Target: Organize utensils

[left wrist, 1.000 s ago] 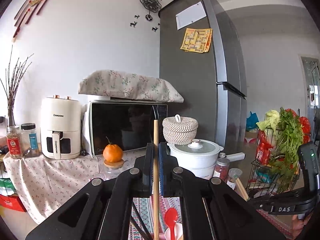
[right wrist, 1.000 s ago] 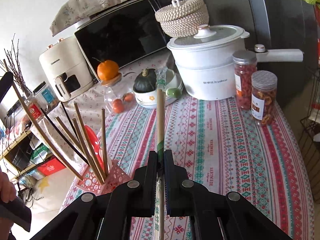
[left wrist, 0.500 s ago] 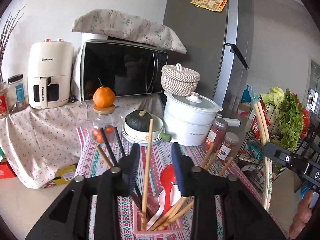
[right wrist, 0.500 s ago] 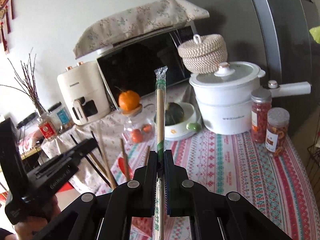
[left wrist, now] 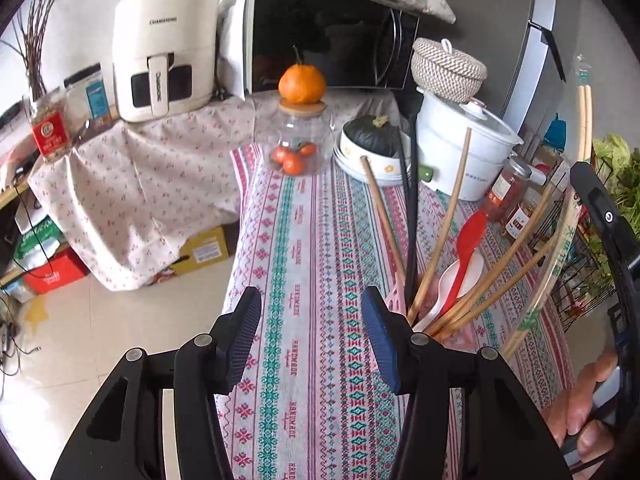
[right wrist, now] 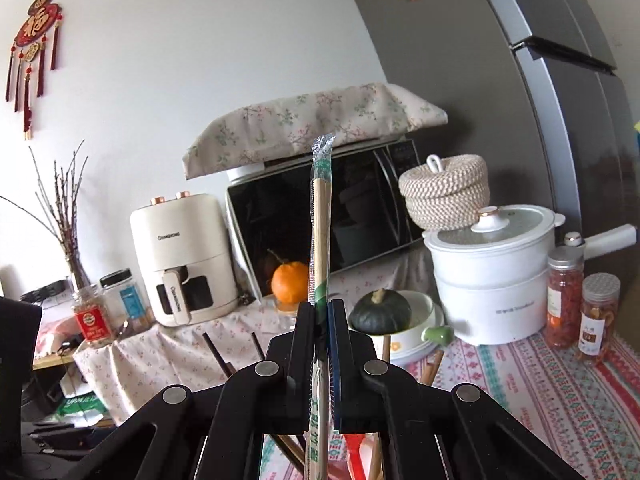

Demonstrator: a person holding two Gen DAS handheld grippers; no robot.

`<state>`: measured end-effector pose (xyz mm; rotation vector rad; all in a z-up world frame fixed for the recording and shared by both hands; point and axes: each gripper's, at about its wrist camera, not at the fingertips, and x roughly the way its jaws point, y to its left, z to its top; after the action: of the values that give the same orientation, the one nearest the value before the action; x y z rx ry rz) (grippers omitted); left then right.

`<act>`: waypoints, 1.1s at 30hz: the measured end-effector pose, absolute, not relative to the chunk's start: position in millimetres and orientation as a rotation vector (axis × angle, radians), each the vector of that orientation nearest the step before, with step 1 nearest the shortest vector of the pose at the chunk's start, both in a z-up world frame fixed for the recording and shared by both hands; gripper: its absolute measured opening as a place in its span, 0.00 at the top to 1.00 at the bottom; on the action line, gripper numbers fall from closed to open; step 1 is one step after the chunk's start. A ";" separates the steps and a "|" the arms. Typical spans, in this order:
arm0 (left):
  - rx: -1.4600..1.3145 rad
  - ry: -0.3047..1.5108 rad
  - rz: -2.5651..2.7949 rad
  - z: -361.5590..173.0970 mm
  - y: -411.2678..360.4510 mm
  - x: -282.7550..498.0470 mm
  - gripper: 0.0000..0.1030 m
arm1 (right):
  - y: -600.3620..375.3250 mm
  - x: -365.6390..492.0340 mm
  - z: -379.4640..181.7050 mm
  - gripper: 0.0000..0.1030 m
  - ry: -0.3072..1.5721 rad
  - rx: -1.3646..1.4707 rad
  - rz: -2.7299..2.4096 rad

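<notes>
Wrapped chopsticks (right wrist: 320,240) are pinched between the jaws of the right gripper (right wrist: 321,312), the pair standing nearly upright along the fingers, its sealed plastic tip pointing up in front of the microwave (right wrist: 352,216). From the left wrist view the same pair (left wrist: 576,184) shows at the far right, its long axis running steeply from a lower end near the table up past the refrigerator's edge, with the person's right hand (left wrist: 588,400) below it.

The left gripper (left wrist: 310,344) hangs with its jaws spread wide and nothing between them, above the striped tablecloth (left wrist: 304,240). Just to its right, touching or nearly touching the right blue pad, stands the pink utensil holder (left wrist: 394,296), already bristling with wooden chopsticks (left wrist: 448,216), black chopsticks (left wrist: 412,216), a red spoon (left wrist: 468,240) and a white spoon (left wrist: 452,280), all fanning up and away to the right.

So the holder lies between the two grippers, below and ahead-left of the right one, whose own view catches only stick ends and a red handle under its fingers. The pair's lower end looks to be outside the holder's right side; as I judge it, it must swing left and drop lengthwise into the opening, threading between the leaning sticks. The right hand is the one placed to do that.
</notes>
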<state>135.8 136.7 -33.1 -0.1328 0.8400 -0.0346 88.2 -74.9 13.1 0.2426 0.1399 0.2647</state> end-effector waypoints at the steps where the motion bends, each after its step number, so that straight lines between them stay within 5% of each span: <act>1: -0.147 0.851 -0.037 -37.0 141.1 136.2 0.47 | -69.6 88.5 8.3 0.96 0.116 0.238 0.235; 19: -0.177 0.886 -0.059 -51.6 163.3 151.1 0.47 | -27.1 105.2 -47.3 0.94 0.028 0.178 0.009; 29: -0.171 0.877 -0.101 -45.1 147.4 140.3 0.46 | -47.7 94.0 -3.2 0.61 0.114 0.167 0.095; 31: -0.154 0.863 -0.108 -39.7 139.6 133.2 0.43 | -54.9 89.3 9.5 0.58 0.141 0.138 0.116; 33: -0.124 0.838 -0.101 -31.7 129.4 123.5 0.33 | -63.7 83.3 22.6 0.44 0.175 0.106 0.129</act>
<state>123.5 129.4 -31.7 -0.1244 0.8382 -0.1014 83.3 -63.7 22.6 0.1063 0.1754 0.1286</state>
